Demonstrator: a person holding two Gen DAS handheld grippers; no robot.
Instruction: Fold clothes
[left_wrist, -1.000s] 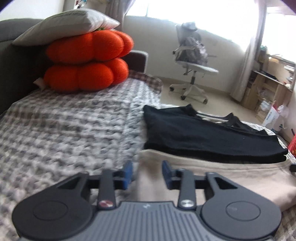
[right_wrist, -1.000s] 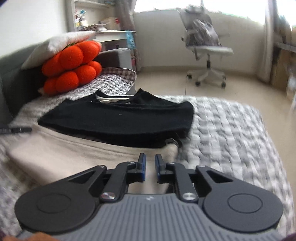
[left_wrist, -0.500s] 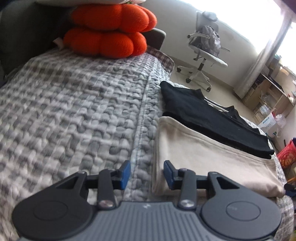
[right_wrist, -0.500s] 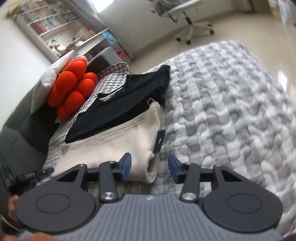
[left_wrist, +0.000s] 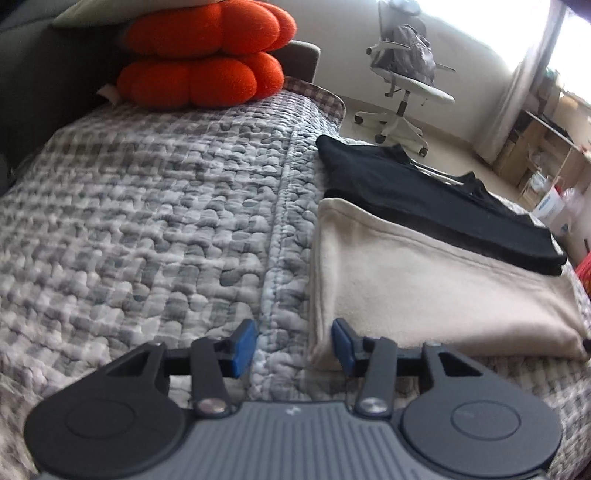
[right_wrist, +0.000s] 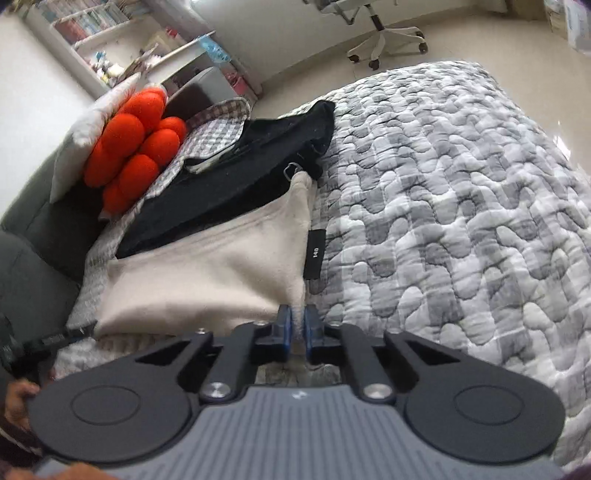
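Two grippers at the beige garment (left_wrist: 424, 280), folded on the quilt (left_wrist: 147, 221) beside black clothes (left_wrist: 424, 195). My right gripper (right_wrist: 297, 328) pinches its near corner; left gripper (left_wrist: 293, 345) gapes astride the opposite corner, likely about to grip.

Left wrist view: low over the bed (left_wrist: 147, 221), close, facing the orange cushions (left_wrist: 199, 55) and office chair (left_wrist: 402, 74).
Right wrist view: higher, tilted down, close to the near corner of the beige garment (right_wrist: 207, 273).
Shared: beige garment, black garment (right_wrist: 240, 173), cushions, bed.
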